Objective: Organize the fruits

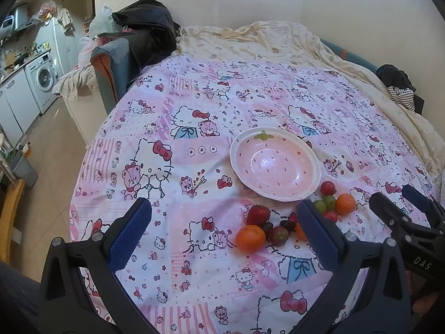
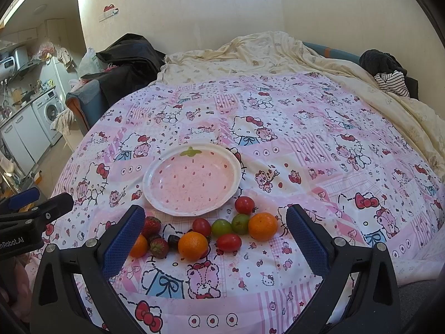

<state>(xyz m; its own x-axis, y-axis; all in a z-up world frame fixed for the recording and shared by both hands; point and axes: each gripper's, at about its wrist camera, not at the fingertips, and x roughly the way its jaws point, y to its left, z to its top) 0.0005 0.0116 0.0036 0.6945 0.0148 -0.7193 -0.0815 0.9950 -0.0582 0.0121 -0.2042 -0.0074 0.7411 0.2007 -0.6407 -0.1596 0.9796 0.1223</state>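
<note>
A pink strawberry-pattern plate [image 1: 275, 164] [image 2: 192, 179] lies bare on the Hello Kitty bedspread. In front of it lies a loose group of fruit: oranges [image 2: 193, 245] [image 2: 262, 226] [image 1: 251, 238], strawberries [image 1: 258, 215] [image 2: 151, 226], red cherry tomatoes [image 2: 244, 204] [image 1: 327, 188], green tomatoes [image 2: 221, 226] [image 1: 329, 202] and a dark grape [image 2: 173, 241]. My left gripper [image 1: 224, 231] is open above the bedspread, left of the fruit. My right gripper [image 2: 212, 235] is open, hovering over the fruit, holding nothing.
The pink bedspread [image 1: 194, 117] covers a bed with a cream sheet [image 2: 264, 55] behind it. Dark clothes [image 1: 147, 27] are piled at the back left, striped clothing [image 2: 389, 82] at the back right. A washing machine [image 1: 41, 79] stands far left beyond the bed edge.
</note>
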